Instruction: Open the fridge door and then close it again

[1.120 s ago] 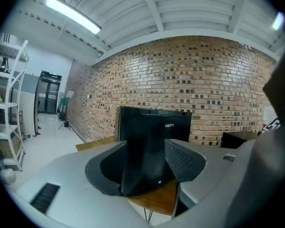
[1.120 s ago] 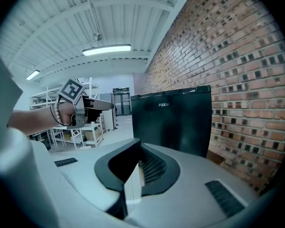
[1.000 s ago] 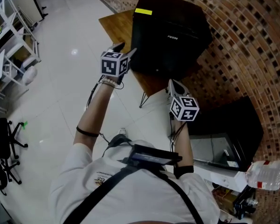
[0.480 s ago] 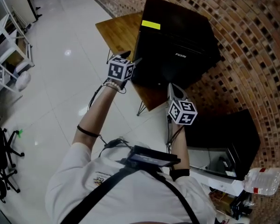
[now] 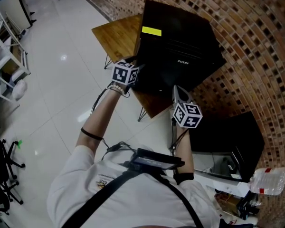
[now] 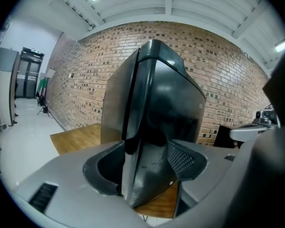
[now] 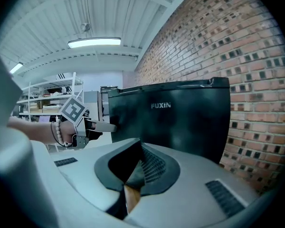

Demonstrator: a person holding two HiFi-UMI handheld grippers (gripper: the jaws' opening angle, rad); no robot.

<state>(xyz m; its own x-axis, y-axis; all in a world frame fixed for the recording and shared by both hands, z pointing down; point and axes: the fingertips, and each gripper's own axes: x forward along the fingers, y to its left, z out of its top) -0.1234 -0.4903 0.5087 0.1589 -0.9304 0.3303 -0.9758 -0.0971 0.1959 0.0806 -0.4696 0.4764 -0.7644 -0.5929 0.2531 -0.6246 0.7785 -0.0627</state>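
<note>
A black mini fridge with a yellow sticker on top stands on a wooden table against the brick wall. Its door looks closed. My left gripper is at the fridge's front left corner. In the left gripper view the door's edge runs between the spread jaws of that gripper, which is open. My right gripper hovers in front of the fridge, lower and to the right. It is shut with nothing in it.
The brick wall runs behind and to the right. A low black cabinet stands at the lower right, and a water bottle lies near it. White shelves and an office chair stand at the left on the white tile floor.
Both grippers have moved in towards the fridge. The left one has come down from beside the fridge's corner onto the door's left edge. The right one stays shut.
</note>
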